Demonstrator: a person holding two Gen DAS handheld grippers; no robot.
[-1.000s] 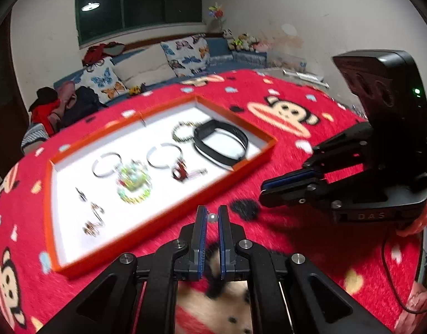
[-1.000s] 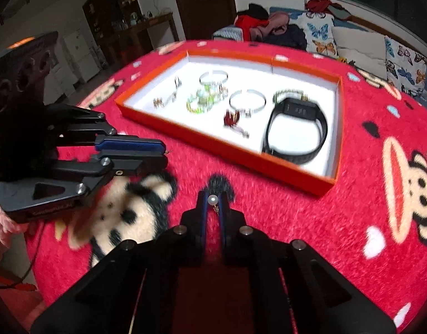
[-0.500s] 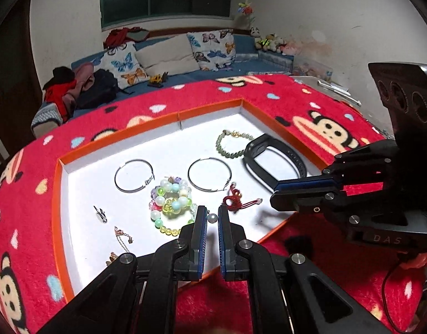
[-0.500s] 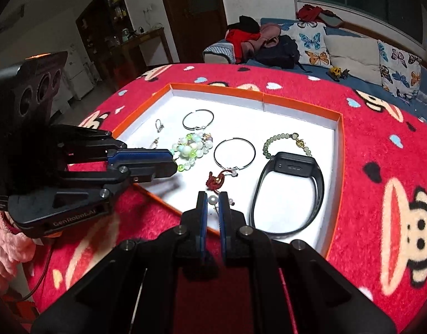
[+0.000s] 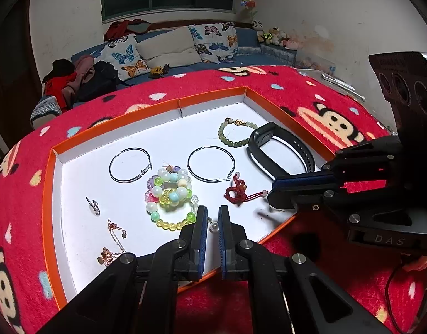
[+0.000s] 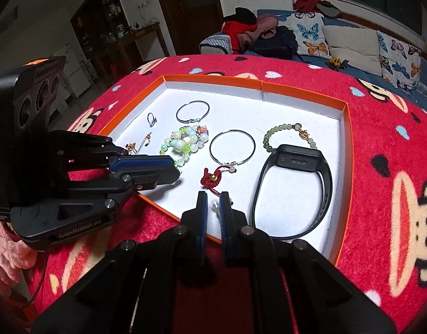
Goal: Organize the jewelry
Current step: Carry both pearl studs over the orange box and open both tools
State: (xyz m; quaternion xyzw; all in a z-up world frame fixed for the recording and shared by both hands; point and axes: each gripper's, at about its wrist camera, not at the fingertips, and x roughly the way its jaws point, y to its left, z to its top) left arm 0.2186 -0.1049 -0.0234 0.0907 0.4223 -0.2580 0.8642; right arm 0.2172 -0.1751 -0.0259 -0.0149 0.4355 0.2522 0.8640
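left claw (image 5: 212,224): nearly closed on pearl earring (image 5: 213,226) | right claw (image 6: 214,206): nearly closed on pearl stud (image 6: 215,204)

Both tools (image 5: 212,221) (image 6: 214,203) narrowly parted (level)

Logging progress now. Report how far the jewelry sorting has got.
Done: the orange-rimmed white tray already holds two silver hoops, a pile of pastel bead bracelets, a black fitness band and a red knotted charm.
In hand: the left gripper and the right gripper each pinch a small white pearl piece over the tray's near edge.
Left: setting both down.
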